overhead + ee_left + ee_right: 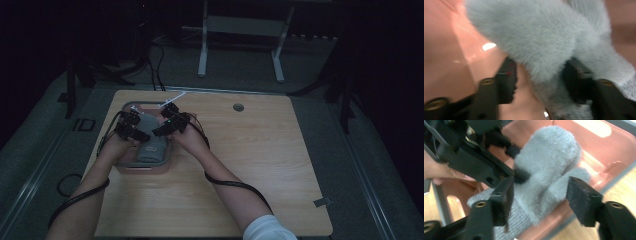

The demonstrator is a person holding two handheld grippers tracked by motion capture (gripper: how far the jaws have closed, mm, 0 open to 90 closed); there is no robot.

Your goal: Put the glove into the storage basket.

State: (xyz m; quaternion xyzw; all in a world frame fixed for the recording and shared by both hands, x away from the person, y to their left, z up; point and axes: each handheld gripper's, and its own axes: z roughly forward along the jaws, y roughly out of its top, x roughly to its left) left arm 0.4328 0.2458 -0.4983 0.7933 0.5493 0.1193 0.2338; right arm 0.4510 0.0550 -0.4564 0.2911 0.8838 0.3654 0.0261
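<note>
A grey furry mitten [150,147] with a knitted cuff lies in a pink tray [131,167] at the table's left. Both grippers hang over it. In the left gripper view the fur [544,37] runs between the jaws of my left gripper [540,80]; bare pink tray shows beside the left jaw, so the pads do not press. My right gripper [544,200] straddles the mitten [549,165] with a gap at its right pad. In the high view my left gripper [137,131] and right gripper [167,125] sit close together above the tray.
The tray stands on a wooden table [250,165] with a round grommet [238,107] at the back. A white stick [175,97] lies behind the tray. A white desk frame [202,50] stands on the floor beyond. The room is dark.
</note>
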